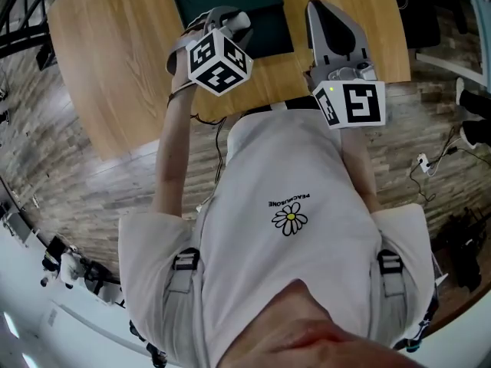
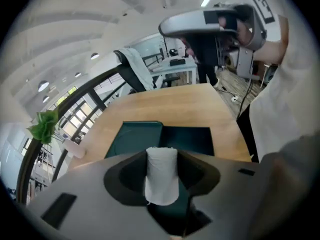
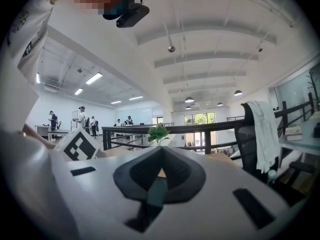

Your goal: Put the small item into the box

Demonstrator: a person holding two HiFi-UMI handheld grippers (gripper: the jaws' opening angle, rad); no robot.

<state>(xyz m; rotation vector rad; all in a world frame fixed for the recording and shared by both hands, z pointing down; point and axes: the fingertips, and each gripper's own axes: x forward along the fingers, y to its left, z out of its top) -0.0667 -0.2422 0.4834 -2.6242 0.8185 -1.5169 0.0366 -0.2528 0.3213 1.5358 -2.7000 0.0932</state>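
Left gripper (image 2: 161,155) clamps the small white roll (image 2: 161,178) just above the dark green box (image 2: 190,139) on the worktop (image 2: 170,101), so lower it well inside the box before releasing, while the right gripper (image 3: 161,151) stays beside the box, closed and empty.

one roll (image 2: 161,176), one box (image 2: 192,140), two claws (image 1: 224,15) (image 1: 321,12)

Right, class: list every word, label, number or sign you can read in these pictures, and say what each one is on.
"PEACEMINUSONE", small and upside down, middle letters unsure: on the white T-shirt, above its daisy print.
Left marker cube and right marker cube: black-and-white square patterns, no letters.
Nothing else readable.
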